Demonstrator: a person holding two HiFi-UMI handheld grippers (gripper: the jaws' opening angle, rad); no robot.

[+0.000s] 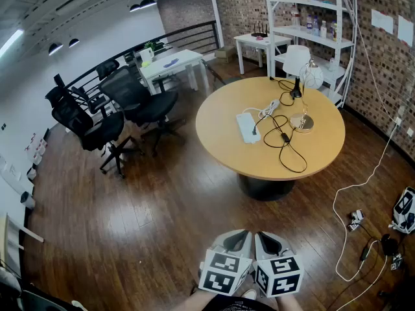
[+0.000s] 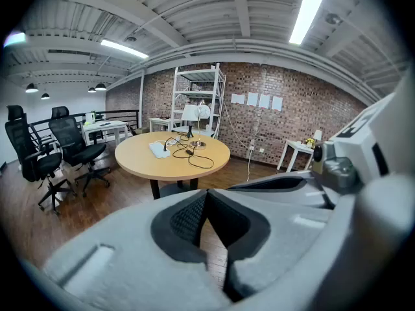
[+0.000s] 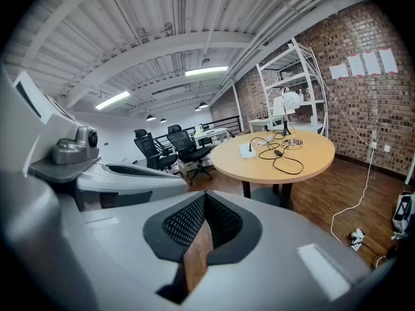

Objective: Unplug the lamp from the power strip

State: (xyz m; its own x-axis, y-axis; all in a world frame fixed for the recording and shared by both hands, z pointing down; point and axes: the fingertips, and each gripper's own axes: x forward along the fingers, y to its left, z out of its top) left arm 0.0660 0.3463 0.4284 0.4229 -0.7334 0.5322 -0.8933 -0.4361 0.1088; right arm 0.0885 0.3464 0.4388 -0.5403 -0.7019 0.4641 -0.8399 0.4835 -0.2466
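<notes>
Round wooden table (image 1: pixel 220 131) — flat white power strip (image 1: pixel 247 127).

Open-plan office on a loft/mezz level. Ahead of the left gripper (image 1: pixel 241 237) & right gripper (image 1: pixel 261 237): round wooden tabletop (image 1: pixel 311 154) on a dark pedestal, like a mtg table. Ahead-left of the left gripper: black office chairs (image 1: pixel 139 99) on castors, by a white desk (image 1: pixel 172 62). Beyond those, a black railing (image 1: pixel 194 36) runs along the floor's edge. Far ahead-right: exposed brick wall (image 1: pixel 389 70) w/ paper sheets (image 1: pixel 388 21) stuck on, white shelving unit (image 1: pixel 305 4) w/ bottles, small white side table (image 1: pixel 258 41). Dark wood plank floor (image 1: pixel 130 206). Overhead: white ribbed ceiling (image 2: pixel 214 11) w/ beams, tube lights (image 2: pixel 311 8), black pendant lamps (image 1: pixel 141 5).
</notes>
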